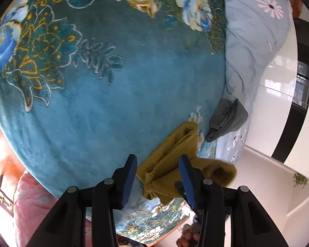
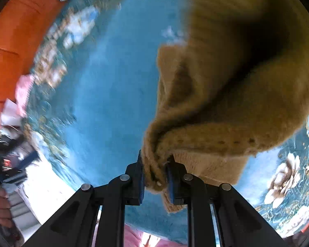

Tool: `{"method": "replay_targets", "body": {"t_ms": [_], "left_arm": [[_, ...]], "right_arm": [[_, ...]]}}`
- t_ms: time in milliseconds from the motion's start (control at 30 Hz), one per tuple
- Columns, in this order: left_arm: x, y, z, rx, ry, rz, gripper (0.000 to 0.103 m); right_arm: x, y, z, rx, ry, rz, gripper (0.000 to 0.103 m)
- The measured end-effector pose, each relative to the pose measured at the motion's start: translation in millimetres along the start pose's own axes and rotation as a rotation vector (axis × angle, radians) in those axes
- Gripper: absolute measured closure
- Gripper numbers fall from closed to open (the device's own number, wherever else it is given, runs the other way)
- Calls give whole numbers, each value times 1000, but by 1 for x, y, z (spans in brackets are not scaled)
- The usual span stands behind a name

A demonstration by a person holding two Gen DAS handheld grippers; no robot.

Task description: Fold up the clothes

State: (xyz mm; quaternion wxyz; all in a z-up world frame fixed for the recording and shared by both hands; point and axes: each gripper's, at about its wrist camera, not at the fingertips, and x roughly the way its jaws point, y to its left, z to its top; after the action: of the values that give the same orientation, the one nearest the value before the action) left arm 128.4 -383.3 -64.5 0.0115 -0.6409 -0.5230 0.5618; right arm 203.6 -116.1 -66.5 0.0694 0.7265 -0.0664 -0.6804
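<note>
A mustard-yellow knitted garment (image 1: pixel 171 160) lies bunched near the front right edge of a bed covered by a teal floral blanket (image 1: pixel 113 92). My left gripper (image 1: pixel 157 177) is open above the bed's near edge, its blue pads either side of the garment's near end, not gripping it. My right gripper (image 2: pixel 154 177) is shut on a bunched edge of the same yellow garment (image 2: pixel 226 82), which hangs lifted and fills the right of the right wrist view, above the blanket (image 2: pixel 113 82). That view is blurred by motion.
A folded grey garment (image 1: pixel 228 121) lies at the blanket's right edge beside a light blue flowered quilt (image 1: pixel 253 41). A pink quilt (image 1: pixel 31 205) lies at the near left. White floor (image 1: pixel 263 185) is on the right. An orange headboard (image 2: pixel 14 41) stands at the left.
</note>
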Motion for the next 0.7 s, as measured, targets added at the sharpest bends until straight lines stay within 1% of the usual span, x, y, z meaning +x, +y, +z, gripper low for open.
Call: {"method": "replay_targets", "body": {"t_ms": [67,133,167,200,267,300,333,400,433,500,567,667,700], "left_arm": [[2,7,4,-14,8,4,54],[6,12,6,-23,21,16,53],[10,14,7,-25,30,23,53],[16,13,8,-26,40,28,52],[30,9,10,-19,63,35,52],[38,2,10,5,76,35,51],[47,-6,10,29,89,34,51],[64,-22,11,77,115,32,45],[75,-33,11,116,131,36,43],[99,-58,7,232,162,63,39],[125,-83,-2,377,199,110,37],[162,-100,-18,547,282,158,31],[172,-99,-21,577,300,176,31]], "right_arm": [[13,-3,1,26,31,-15,85],[19,-10,3,66,49,2,83],[21,-12,6,88,56,21,80],[21,-13,7,105,57,53,75],[19,-15,8,136,57,117,69],[15,-14,7,138,51,150,64],[10,-15,4,138,42,176,61],[-3,-20,-4,148,16,220,52],[-9,-27,-10,165,9,221,51],[-21,-42,-20,201,-3,218,49],[-29,-65,-32,244,-11,199,49],[-40,-102,-52,317,-17,154,48],[-40,-113,-59,348,-16,143,48]]}}
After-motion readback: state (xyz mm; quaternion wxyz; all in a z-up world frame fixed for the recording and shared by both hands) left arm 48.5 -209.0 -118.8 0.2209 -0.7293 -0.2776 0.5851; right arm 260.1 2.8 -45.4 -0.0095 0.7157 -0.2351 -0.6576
